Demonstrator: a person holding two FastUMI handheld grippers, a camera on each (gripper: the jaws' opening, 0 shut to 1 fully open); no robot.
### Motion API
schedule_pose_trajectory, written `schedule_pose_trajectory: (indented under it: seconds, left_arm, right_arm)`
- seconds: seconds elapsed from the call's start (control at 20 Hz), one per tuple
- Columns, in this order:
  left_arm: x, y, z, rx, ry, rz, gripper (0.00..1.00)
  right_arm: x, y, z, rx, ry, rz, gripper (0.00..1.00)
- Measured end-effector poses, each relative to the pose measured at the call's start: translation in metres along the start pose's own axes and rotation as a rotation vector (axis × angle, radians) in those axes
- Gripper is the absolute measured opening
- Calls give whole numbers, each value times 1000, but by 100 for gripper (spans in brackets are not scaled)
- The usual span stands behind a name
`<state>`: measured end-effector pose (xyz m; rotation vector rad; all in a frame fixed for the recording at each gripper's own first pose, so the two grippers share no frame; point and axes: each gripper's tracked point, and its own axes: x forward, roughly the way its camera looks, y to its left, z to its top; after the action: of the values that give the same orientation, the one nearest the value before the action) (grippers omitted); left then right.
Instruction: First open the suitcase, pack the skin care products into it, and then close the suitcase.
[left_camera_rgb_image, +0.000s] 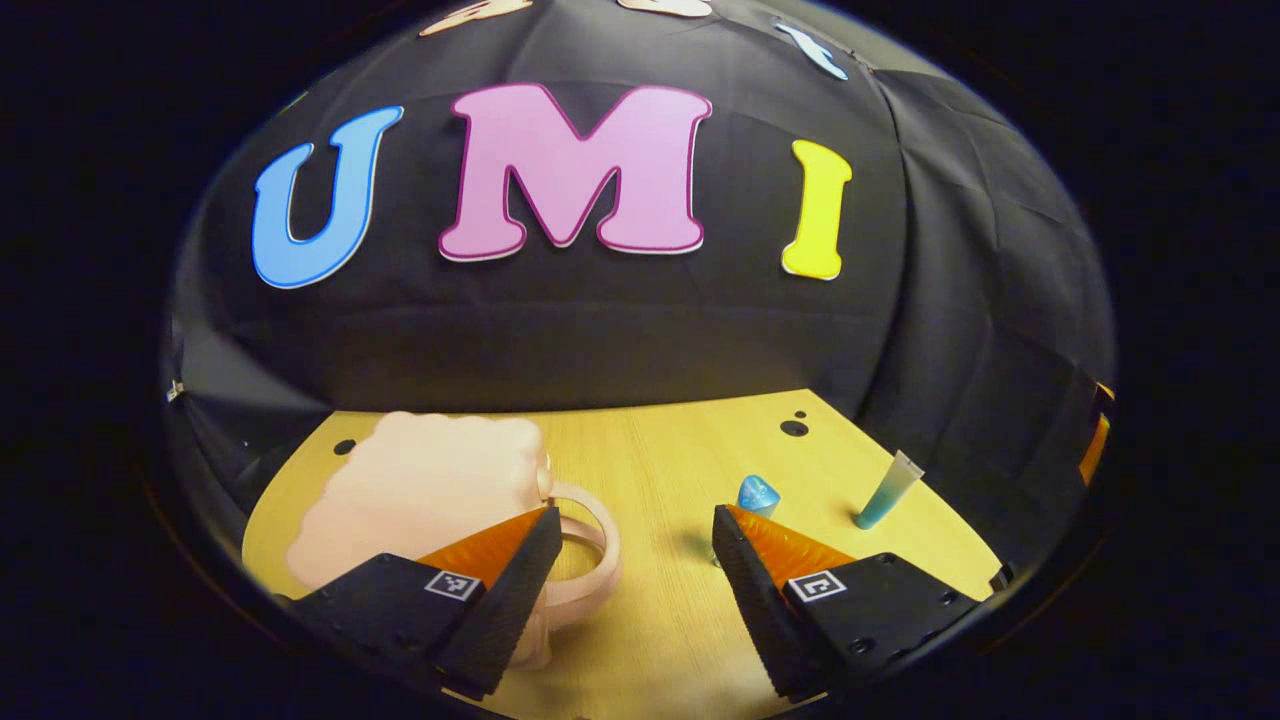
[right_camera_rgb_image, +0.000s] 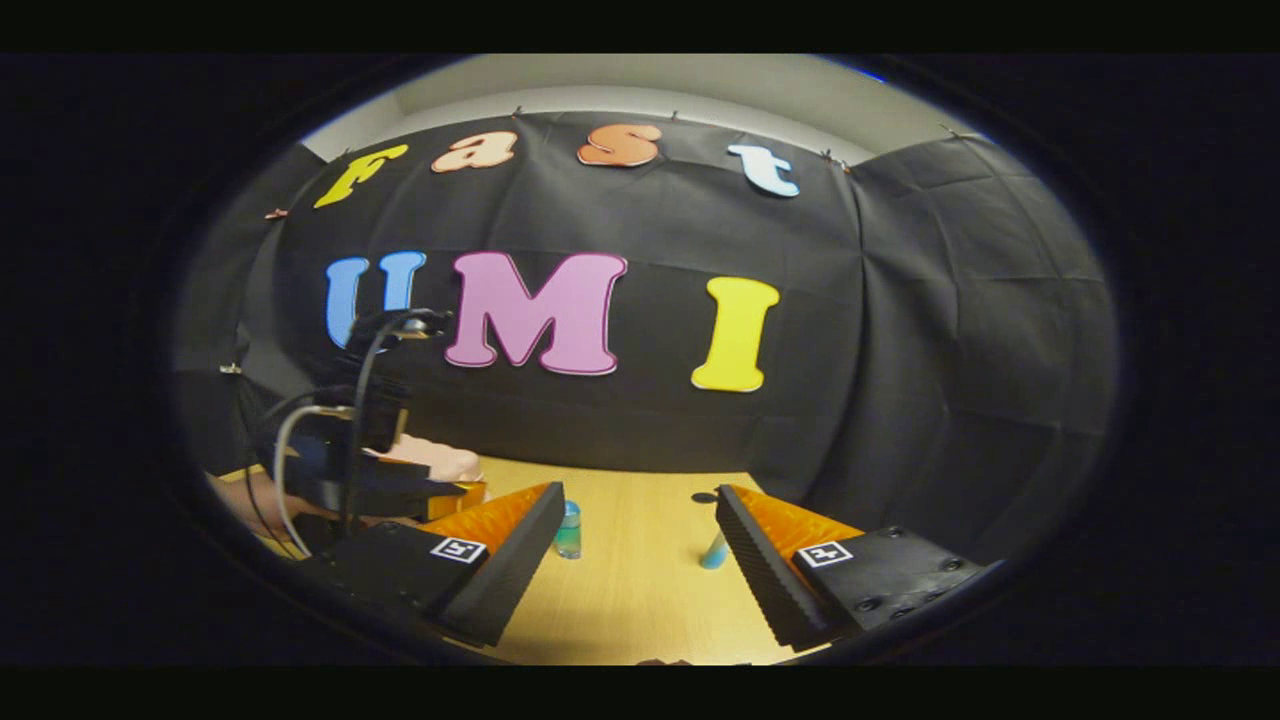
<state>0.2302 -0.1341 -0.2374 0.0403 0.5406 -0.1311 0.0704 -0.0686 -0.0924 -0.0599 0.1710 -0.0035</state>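
While both claws gape, the left claw hovers beside the pale pink closed suitcase (handle near one finger) on the wooden desk; the right claw holds nothing.

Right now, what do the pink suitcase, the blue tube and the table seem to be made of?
Pink suitcase: probably moulded plastic, matte, with a smooth looped handle. Blue tube: seemingly soft translucent plastic, its colour fading toward the flat end. Table: wood or wood-look laminate, light grain lines showing.

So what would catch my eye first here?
Probably the pale pink suitcase with its looped handle, lying closed on the light wooden table beside the open left gripper. Next, the blue-green tube standing on its cap at the table's far right, and a small blue bottle nearer the middle.
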Motion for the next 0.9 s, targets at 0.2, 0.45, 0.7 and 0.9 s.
schedule_pose_trajectory:
  seconds: [0.2, 0.45, 0.7, 0.9]
  left_arm:
    - [51, 3, -35, -37, 119, 18, 92]
    - [90, 16, -63, -54, 227, 91, 76]
    - [97, 26, -72, -36, 281, 120, 20]
    - [95, 24, -64, -101, 266, 69, 13]
  right_arm:
    - [20, -5, -26, 6, 78, 33, 96]
    - [40, -21, -43, 53, 135, -1, 96]
    - [52, -34, -54, 27, 151, -21, 97]
    - [59, -28, -61, 35, 169, 3, 97]
